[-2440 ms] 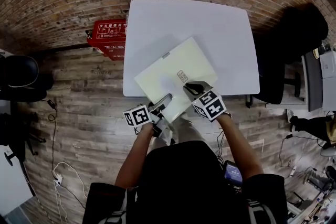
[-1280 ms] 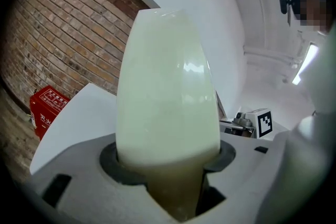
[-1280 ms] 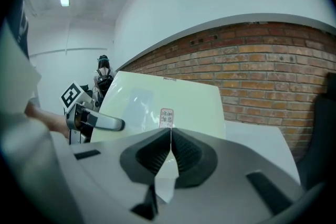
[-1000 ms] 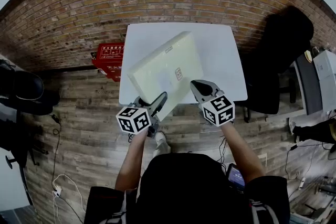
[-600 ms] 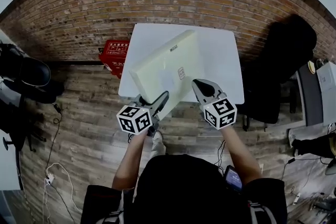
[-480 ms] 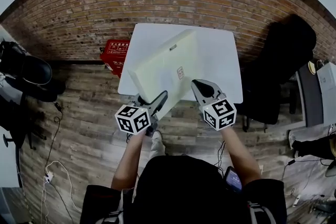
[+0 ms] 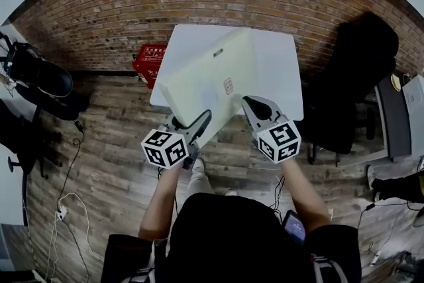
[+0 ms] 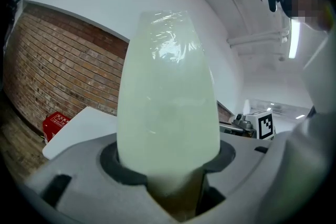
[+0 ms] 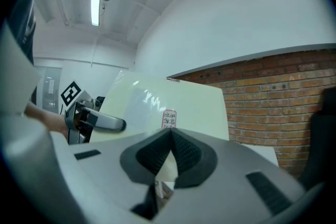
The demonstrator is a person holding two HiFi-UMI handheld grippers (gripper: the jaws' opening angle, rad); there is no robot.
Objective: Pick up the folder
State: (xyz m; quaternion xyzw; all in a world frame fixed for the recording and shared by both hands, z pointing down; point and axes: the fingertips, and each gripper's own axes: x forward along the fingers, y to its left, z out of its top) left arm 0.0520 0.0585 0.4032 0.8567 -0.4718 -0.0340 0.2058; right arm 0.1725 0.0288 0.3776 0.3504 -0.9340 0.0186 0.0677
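Fingers of the left gripper (image 7: 201, 121) clamp the thick near edge of the pale yellow translucent plastic folder (image 7: 211, 73), and the right gripper (image 7: 250, 108) pinches its thin near edge. It hangs tilted, seemingly clear of the white desk (image 7: 281, 76). The lift looks under way, and next calls for raising both hands evenly.

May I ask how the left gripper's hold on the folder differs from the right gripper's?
The left gripper spreads its jaws wide around the folder's thick side; the right gripper has them nearly together on a thin edge. The left takes its left corner, the right its near edge. Both grip it.
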